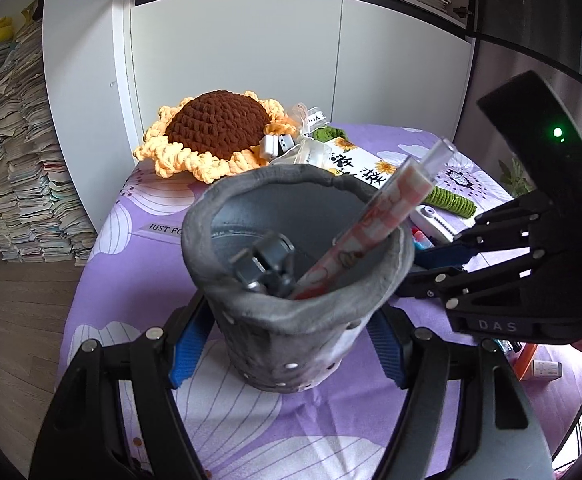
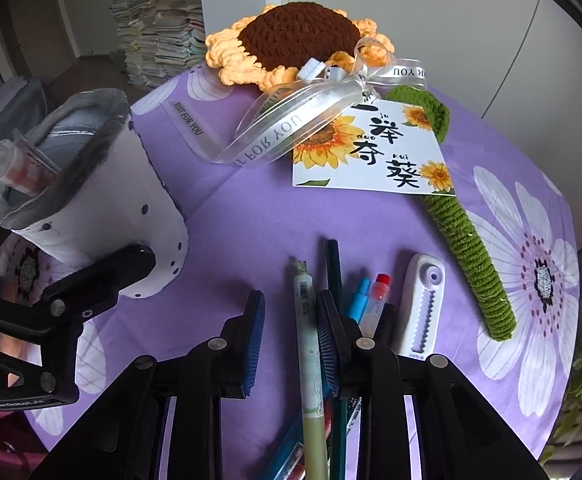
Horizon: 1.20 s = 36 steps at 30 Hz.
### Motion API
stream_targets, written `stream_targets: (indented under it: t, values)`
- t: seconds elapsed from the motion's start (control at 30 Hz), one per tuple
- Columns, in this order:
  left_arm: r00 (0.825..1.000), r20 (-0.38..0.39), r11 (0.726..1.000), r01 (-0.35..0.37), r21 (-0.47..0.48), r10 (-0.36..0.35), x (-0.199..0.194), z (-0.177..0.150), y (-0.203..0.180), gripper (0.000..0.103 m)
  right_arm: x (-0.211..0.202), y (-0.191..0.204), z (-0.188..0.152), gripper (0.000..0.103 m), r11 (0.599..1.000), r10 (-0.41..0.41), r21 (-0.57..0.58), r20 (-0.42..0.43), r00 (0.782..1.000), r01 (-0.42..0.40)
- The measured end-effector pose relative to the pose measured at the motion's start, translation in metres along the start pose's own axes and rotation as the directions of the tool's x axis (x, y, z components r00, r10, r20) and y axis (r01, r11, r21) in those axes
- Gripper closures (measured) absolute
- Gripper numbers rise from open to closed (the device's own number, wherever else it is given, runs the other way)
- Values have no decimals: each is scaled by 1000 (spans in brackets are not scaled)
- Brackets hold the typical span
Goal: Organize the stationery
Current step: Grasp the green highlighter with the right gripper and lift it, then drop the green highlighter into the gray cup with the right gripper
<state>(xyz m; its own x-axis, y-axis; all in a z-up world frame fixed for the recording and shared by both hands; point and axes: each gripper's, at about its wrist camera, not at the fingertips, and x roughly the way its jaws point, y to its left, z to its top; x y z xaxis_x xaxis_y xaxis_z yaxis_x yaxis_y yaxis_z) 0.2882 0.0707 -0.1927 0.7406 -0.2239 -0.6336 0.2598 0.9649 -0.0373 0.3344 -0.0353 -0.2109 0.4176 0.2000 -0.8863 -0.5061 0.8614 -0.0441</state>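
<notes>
1. Your left gripper (image 1: 287, 340) holds the grey pen holder (image 1: 291, 280); its blue fingers (image 1: 189, 344) press the holder's sides low down, and the holder stands on the purple flowered desk (image 1: 131, 272).
2. Inside the holder, a pink checked pen (image 1: 375, 224) leans against the rim beside a grey clip (image 1: 267, 264).
3. Your right gripper (image 2: 289, 340) points down at the loose pens; its fingers (image 2: 255, 336) stand narrow around a pale green pen (image 2: 309, 344), the right pad touching it and the left one still apart.
4. Just beside it lie a dark pen (image 2: 334, 268), a blue pen (image 2: 359, 300), a red-capped pen (image 2: 377, 298) and a white correction tape (image 2: 423, 308).
5. Farther back on the desk rests a crocheted sunflower (image 2: 299, 40) with its card (image 2: 379, 152).
</notes>
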Motion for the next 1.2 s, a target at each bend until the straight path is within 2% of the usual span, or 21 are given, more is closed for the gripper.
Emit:
stream_targets:
  t: [0.03, 0.13, 0.2, 0.37, 0.53, 0.67, 0.83, 0.93, 0.97, 1.07, 1.2]
  values:
    - [1000, -1, 1000, 1, -1, -1, 0, 0, 0, 32, 2, 0, 0, 89, 1000, 3, 0, -7, 1000, -3]
    - [1000, -1, 1000, 1, -1, -1, 0, 0, 0, 32, 2, 2, 0, 90, 1000, -20, -8, -4, 1000, 20]
    - [1000, -1, 1000, 1, 0, -1, 0, 0, 0, 32, -6, 1, 0, 91, 1000, -7, 7, 23, 1000, 6]
    - [1000, -1, 1000, 1, 0, -1, 0, 0, 0, 32, -42, -4, -2, 92, 997, 22, 68, 129, 991, -31]
    - [1000, -1, 1000, 7, -1, -7, 0, 0, 0, 32, -87, -9, -7, 92, 991, 7, 130, 253, 968, -41]
    - [1000, -1, 1000, 11, 0, -11, 0, 0, 0, 32, -124, 1, -8, 92, 990, -7, 132, 361, 932, -44]
    - [1000, 0, 1000, 14, 2, -14, 0, 0, -1, 32, -169, 10, 3, 92, 993, -15, 111, 511, 860, -49]
    - [1000, -2, 1000, 13, 4, -13, 1, 0, -2, 32, -189, 13, 16, 92, 989, 28, 98, 595, 803, -108]
    - [1000, -3, 1000, 14, 5, -14, 1, 0, -2, 32, -191, 15, 20, 92, 989, 42, 88, 610, 791, -120]
    - [1000, -6, 1000, 15, 7, -15, 2, 0, -2, 32, -183, 23, 33, 92, 987, 92, 47, 621, 778, -153]
    - [1000, -13, 1000, 19, 3, -19, 3, 0, -2, 32, -159, 33, 42, 92, 982, 145, 16, 588, 796, -190]
